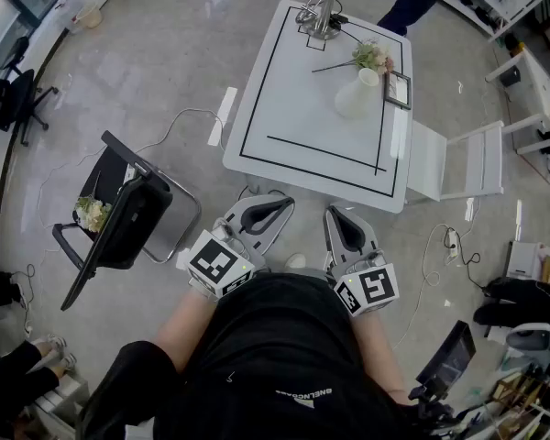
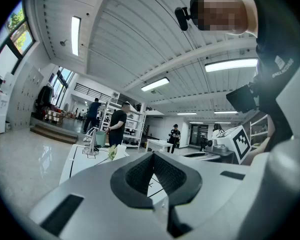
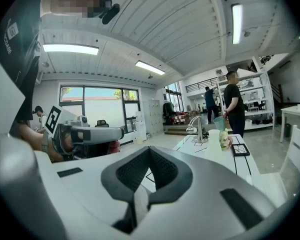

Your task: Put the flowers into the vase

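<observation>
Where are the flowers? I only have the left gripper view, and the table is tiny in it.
Observer: One bunch lies on the table next to the vase, not in it.
Operator: Any more?
Observer: Yes, a second bunch sits on the black chair to the person's left.
Operator: State on the right?
Observer: The right gripper is shut, with nothing in it.

White vase (image 1: pixel 354 99), cream-pink flowers (image 1: pixel 374 56) with green stems; white table (image 1: pixel 293 108), black rectangle outline; black chair (image 1: pixel 128 216).
</observation>
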`<action>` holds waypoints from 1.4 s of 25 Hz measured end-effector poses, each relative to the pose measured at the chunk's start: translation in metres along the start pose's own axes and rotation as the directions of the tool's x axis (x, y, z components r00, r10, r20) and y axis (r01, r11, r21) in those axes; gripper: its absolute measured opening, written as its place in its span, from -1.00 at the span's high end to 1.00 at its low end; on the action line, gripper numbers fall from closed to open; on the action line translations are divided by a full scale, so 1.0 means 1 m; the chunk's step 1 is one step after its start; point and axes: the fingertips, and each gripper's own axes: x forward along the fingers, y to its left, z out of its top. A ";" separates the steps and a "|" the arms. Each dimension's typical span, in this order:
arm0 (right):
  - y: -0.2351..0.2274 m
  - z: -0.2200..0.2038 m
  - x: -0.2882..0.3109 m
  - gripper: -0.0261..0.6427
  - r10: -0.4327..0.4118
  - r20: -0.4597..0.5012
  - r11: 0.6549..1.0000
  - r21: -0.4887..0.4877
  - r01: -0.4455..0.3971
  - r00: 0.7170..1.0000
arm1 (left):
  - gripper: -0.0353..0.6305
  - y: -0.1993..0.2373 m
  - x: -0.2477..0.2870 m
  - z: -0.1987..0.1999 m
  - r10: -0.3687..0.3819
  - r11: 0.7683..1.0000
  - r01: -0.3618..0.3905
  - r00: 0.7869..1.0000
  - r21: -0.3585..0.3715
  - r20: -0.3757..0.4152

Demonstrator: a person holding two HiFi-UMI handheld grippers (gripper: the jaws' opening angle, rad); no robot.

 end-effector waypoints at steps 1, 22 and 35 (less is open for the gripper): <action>-0.001 0.000 0.000 0.89 -0.004 0.000 1.000 0.003 0.004 1.000 | 0.88 0.003 0.000 -0.001 0.008 1.000 -0.008 1.000 -0.011 -0.004; 0.012 -0.003 0.040 0.89 -0.036 -0.010 0.995 0.089 0.037 0.999 | 0.88 0.048 -0.024 -0.021 -0.009 0.995 0.001 0.997 -0.099 -0.076; 0.029 -0.017 0.072 0.89 -0.016 -0.046 0.995 0.095 0.021 0.999 | 0.88 0.082 -0.040 -0.036 0.006 0.989 -0.021 0.994 -0.147 -0.105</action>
